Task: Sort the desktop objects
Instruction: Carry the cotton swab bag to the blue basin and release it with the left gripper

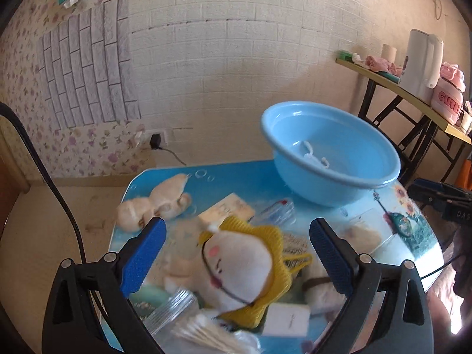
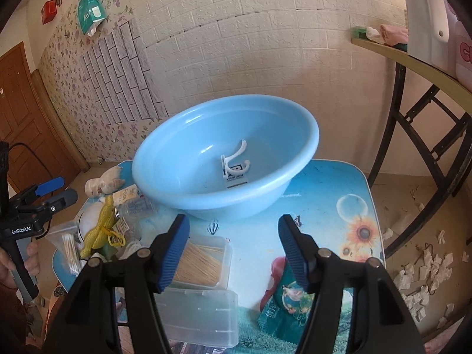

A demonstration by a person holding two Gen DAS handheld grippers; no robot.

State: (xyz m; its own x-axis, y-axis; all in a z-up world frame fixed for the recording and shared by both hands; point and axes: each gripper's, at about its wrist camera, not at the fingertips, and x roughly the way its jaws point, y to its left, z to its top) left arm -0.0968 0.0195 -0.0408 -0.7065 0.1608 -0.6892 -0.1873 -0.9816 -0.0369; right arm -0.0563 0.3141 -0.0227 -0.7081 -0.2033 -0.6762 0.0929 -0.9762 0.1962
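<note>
Nearest the left lens: cotton swabs (image 1: 206, 337) in a clear bag, then a white plush toy (image 1: 239, 265) in a yellow net, lying between the spread blue pads of the left tool (image 1: 237, 258). Released, jaws wide, gripping nothing, poised over the toy without visibly touching it. Right tool (image 2: 234, 249) likewise released and empty, hovering above an open clear box of toothpicks (image 2: 200, 261) with its lid (image 2: 200, 315) just in front and a green packet (image 2: 283, 301) off to the right.

Further back on the blue printed surface (image 2: 330, 206): a light blue basin (image 2: 224, 159), holding only a white plastic hook (image 2: 236, 162) on its card. Probably the collecting place, so sorting looks barely begun.

Still out on the surface: a beige plush (image 1: 153, 203) near the far left corner, a cream-coloured block (image 1: 227, 209), a small clear bottle (image 1: 277, 211), a white block (image 1: 286, 318), plus the toothpicks, swabs and packet. Nearly everything left to move; toy seemingly next.
</note>
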